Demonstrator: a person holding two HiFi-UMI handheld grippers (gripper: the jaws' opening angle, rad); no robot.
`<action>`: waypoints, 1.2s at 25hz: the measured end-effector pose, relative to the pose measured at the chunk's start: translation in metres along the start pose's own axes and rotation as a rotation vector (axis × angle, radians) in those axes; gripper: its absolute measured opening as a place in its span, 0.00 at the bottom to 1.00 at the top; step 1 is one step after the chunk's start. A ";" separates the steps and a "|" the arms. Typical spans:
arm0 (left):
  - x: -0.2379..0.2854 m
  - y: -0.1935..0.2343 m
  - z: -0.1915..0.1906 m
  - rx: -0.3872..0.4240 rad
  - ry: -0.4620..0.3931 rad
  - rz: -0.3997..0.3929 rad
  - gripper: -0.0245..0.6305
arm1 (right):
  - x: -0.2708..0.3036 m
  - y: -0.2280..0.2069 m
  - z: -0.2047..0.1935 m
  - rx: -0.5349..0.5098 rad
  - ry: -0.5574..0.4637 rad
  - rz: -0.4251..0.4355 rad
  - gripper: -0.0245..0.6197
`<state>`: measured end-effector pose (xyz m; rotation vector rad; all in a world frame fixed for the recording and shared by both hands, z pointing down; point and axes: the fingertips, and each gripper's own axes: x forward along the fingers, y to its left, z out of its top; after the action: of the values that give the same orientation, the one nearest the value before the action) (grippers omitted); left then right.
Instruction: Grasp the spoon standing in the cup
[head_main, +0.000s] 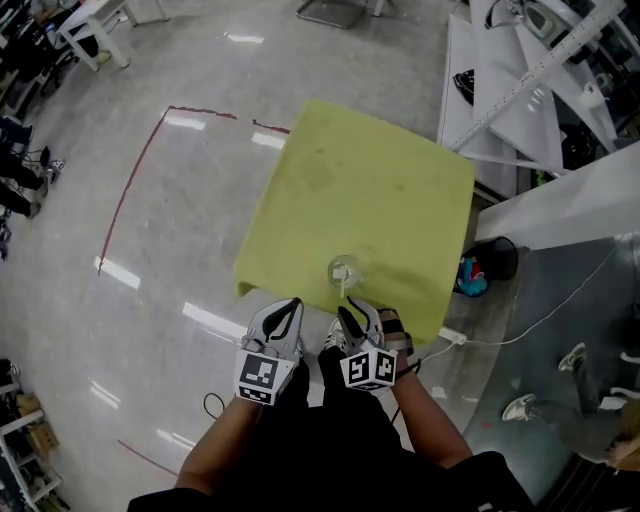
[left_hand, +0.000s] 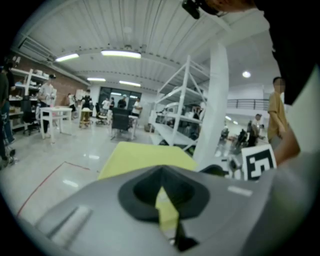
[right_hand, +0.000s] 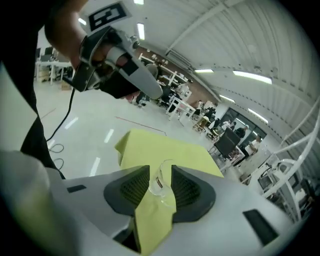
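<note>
Standing in clear glass cup (head_main: 343, 268), spoon (head_main: 343, 288) sits near table (head_main: 370, 190) front edge. Right gripper (right_hand: 160, 175) jaws wide, cup framed beyond, apart. Left gripper (left_hand: 160, 186) tips together, empty. Spoon likely light, stiff, slick: pinch handle above rim; cup tips easily.

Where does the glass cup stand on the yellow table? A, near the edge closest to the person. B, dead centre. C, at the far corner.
A: in the head view the glass cup stands close to the yellow table's near edge, just ahead of the person's hands.
</note>
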<state>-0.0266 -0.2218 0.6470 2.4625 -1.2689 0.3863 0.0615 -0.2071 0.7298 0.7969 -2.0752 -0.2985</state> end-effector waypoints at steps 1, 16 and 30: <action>-0.001 0.001 -0.002 -0.006 0.004 0.004 0.04 | 0.003 0.001 -0.002 -0.027 0.008 -0.001 0.23; -0.011 0.011 -0.012 -0.039 0.022 0.038 0.04 | 0.030 0.004 -0.010 -0.147 0.019 -0.025 0.13; -0.014 0.010 -0.003 -0.033 -0.005 0.037 0.04 | 0.020 -0.017 0.003 0.007 -0.034 -0.055 0.06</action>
<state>-0.0428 -0.2156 0.6462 2.4176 -1.3136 0.3652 0.0583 -0.2328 0.7327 0.8601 -2.0893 -0.3369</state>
